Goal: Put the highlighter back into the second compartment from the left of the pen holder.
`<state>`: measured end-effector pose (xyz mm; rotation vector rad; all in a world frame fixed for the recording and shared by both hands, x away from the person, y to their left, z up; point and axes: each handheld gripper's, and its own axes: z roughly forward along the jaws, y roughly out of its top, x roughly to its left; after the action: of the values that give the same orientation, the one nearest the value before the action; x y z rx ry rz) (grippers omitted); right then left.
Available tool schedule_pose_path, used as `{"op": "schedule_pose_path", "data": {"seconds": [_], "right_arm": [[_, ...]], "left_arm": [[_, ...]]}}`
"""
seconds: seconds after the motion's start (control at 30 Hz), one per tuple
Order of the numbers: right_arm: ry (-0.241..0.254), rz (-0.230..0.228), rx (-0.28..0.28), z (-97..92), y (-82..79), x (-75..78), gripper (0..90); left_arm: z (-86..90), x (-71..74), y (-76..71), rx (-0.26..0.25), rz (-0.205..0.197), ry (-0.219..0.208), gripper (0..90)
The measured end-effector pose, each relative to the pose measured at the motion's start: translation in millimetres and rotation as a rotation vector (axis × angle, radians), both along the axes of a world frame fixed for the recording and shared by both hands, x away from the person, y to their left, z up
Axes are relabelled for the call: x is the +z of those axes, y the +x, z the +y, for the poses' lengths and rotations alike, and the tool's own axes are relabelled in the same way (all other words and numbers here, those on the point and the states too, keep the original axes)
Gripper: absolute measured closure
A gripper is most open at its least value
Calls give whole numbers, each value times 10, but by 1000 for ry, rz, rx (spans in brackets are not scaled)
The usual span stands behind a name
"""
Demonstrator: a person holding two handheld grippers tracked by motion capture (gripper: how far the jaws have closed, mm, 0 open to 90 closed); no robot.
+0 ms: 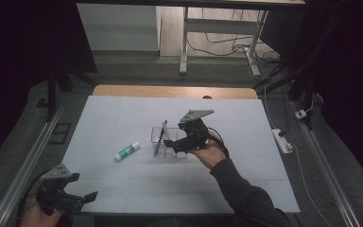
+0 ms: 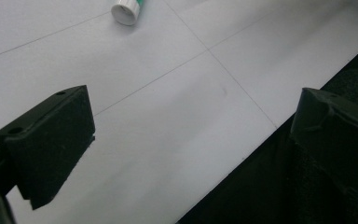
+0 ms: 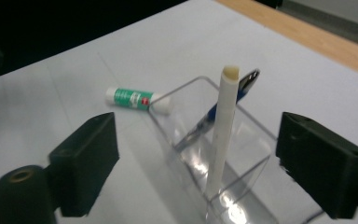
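My right gripper (image 1: 176, 144) hangs just above the clear holder (image 1: 158, 135) near the middle of the white sheet (image 1: 123, 113), jaws spread wide with nothing pinched between them; in the right gripper view the two black pads (image 3: 91, 161) stand well apart on either side of the holder (image 3: 251, 140) and touch neither it nor its contents. A white stick (image 3: 223, 130) stands nearly upright in the holder's near compartment, leaning a little, free of the pads. Behind it a blue pen (image 3: 216, 109) leans slantwise in the holder, its clip end up; in the high view the pen (image 1: 159, 138) rises out of the holder's left side. A glue stick (image 1: 126, 151) lies flat on the sheet, left of the holder and apart from it, white cap toward the holder in the right gripper view (image 3: 135, 99). My left gripper (image 1: 82, 196) sits far from the holder at the sheet's near left corner, jaws open and empty; its own view looks across bare sheet (image 2: 168, 116), with the glue stick's end (image 2: 127, 10) at the top edge.
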<state>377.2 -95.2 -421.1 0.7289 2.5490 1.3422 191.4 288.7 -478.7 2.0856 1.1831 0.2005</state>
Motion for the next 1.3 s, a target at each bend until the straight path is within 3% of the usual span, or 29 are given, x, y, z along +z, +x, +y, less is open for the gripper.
{"op": "schedule_pose_path", "data": {"seconds": [0.2,0.6,0.97,1.13,1.3], "right_arm": [[-36,27,-1,-181,-144,-21,24],[-33,50,-26,-675,-530,-82,0],[-35,91,-154,-1360,-892,-188,0],[-34,74,-215,-1601,-1093,-232,0],[-52,104,-296,-1834,-1216,-323,0]], "left_arm": [[-5,6,-12,-1,-12,3,0],[10,21,-41,21,-41,-4,20],[-14,21,-41,-6,-40,4,0],[4,19,-35,-2,-34,-11,0],[2,17,-28,4,-27,-7,0]]}}
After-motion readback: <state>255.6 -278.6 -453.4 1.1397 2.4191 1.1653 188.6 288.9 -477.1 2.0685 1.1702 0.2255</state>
